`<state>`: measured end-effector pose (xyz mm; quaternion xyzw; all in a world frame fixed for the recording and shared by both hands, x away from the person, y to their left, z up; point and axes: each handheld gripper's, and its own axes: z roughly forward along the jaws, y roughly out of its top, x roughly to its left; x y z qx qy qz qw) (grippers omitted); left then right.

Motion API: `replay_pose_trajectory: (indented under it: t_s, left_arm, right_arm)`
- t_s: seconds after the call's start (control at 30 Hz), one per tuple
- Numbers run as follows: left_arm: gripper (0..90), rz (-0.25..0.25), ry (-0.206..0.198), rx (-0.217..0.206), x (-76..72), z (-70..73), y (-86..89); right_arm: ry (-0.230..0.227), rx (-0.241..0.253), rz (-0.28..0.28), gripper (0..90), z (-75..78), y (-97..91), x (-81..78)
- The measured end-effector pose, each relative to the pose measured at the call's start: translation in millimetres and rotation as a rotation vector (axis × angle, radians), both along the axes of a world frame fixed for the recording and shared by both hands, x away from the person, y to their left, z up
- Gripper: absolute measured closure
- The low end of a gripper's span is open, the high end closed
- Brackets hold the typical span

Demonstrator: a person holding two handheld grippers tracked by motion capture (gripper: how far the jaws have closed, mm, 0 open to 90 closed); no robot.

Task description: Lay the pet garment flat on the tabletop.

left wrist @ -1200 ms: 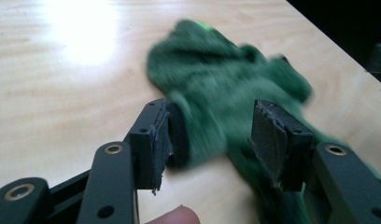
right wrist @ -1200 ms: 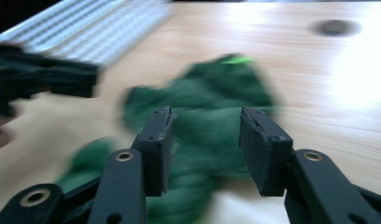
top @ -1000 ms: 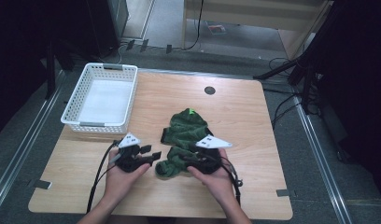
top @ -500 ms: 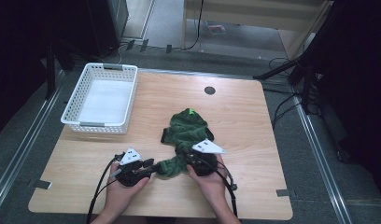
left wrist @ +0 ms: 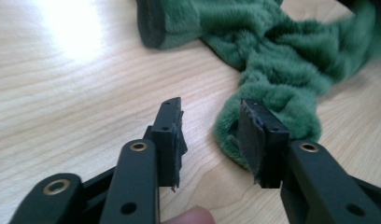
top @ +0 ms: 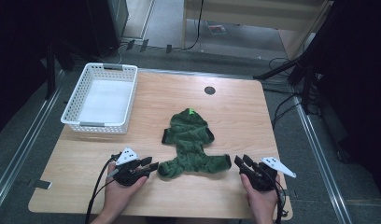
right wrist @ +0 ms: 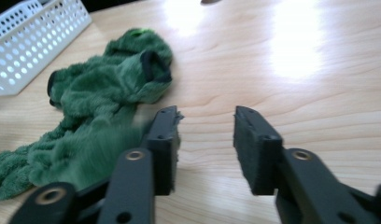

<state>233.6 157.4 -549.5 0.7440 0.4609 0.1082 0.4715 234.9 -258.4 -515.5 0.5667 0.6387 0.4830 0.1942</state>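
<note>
A green fuzzy garment [top: 191, 140] lies on the wooden table [top: 240, 116], hood end away from me and its lower part stretched sideways. My left gripper [top: 150, 166] lies at the garment's left end, its jaws open and just opening further. In the left gripper view the gripper [left wrist: 209, 121] has bare wood between its jaws, with the garment [left wrist: 282, 51] just behind the right jaw. My right gripper [top: 243, 161] sits a little right of the garment's right end. In its own view this gripper [right wrist: 205, 123] is open over bare table, beside the garment [right wrist: 100, 102], jaws just opened.
A white perforated basket [top: 81, 122] stands at the table's back left, also seen as the basket [right wrist: 34, 42] in the right gripper view. A dark round cable hole [top: 209, 90] sits near the far edge. Both hands rest close to the table's front edge.
My right gripper has moved right, off the garment, whose lower part now lies stretched out sideways. The left gripper has stayed at the garment's left end.
</note>
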Motion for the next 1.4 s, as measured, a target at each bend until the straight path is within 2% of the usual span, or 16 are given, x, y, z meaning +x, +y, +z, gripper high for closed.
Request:
replay_pose_trajectory:
  t_s: [0.1, 0.2, 0.23, 0.33, 0.43, 0.5, 0.53, 0.6, 0.63, 0.73, 0.77, 0.83, 0.97, 1.13, 1.27, 1.4]
  left_arm:
    - [56.3, -0.016, -0.027, -0.016, -6.2, 6.7, -5.6]
    - [50.8, -0.076, -0.06, 0.024, -14.8, 12.7, -22.4]
    - [48.8, -0.085, -0.056, 0.035, -16.3, 12.8, -26.7]
    - [44.2, -0.098, -0.031, 0.076, -17.0, 7.6, -41.3]
    - [40.3, -0.089, 0.01, 0.121, -14.2, -0.9, -52.2]
    - [42.2, -0.063, -0.005, 0.155, -14.2, -0.3, -55.1]
    - [43.3, -0.052, -0.006, 0.171, -13.7, 0.1, -56.1]
    - [48.6, -0.043, -0.01, 0.19, -13.4, -0.7, -57.0]
    - [51.7, -0.045, -0.009, 0.203, -13.7, -1.0, -57.4]
    - [74.4, -0.06, -0.001, 0.209, -11.9, -0.8, -56.3]
    - [80.5, -0.067, -0.005, 0.212, -10.9, 0.0, -55.7]
    - [82.0, -0.073, -0.01, 0.204, -6.5, 5.4, -52.2]
    - [82.4, -0.053, -0.011, 0.093, 10.6, 35.4, -32.8]
    - [82.2, -0.048, -0.015, -0.019, 24.4, 68.0, -11.8]
    - [81.7, -0.096, 0.01, -0.017, 17.0, 63.8, -3.5]
    - [78.3, -0.148, 0.074, -0.008, 4.1, 38.7, 5.5]
  right_arm:
    - [-0.074, -0.025, 0.028, 56.0, 10.0, -0.1, -8.1]
    - [-0.111, -0.054, 0.154, 49.9, 17.3, 18.3, -12.8]
    - [-0.097, -0.079, 0.219, 47.6, 16.0, 28.6, -14.1]
    - [-0.022, -0.155, 0.316, 41.6, 3.7, 47.4, -14.3]
    - [0.06, -0.226, 0.336, 36.5, -12.3, 54.7, -12.4]
    - [0.083, -0.293, 0.312, 36.7, -20.4, 55.0, -11.5]
    - [0.083, -0.329, 0.304, 38.5, -23.4, 54.4, -10.2]
    - [0.098, -0.325, 0.287, 44.8, -26.2, 52.6, -7.0]
    - [0.108, -0.328, 0.278, 51.3, -27.2, 52.5, -5.5]
    - [0.104, -0.36, 0.268, 76.4, -28.8, 53.6, -3.1]
    - [0.094, -0.358, 0.268, 84.2, -27.8, 53.0, -1.0]
    - [0.084, -0.342, 0.266, 86.8, -23.8, 52.6, 1.3]
    - [0.017, -0.245, 0.297, 87.4, 5.3, 55.8, 7.9]
    - [-0.077, -0.173, 0.346, 87.0, 42.0, 65.4, 13.4]
    - [-0.078, -0.152, 0.371, 86.1, 48.5, 66.3, 8.4]
    - [0.019, -0.182, 0.405, 80.9, 26.1, 62.1, -4.0]
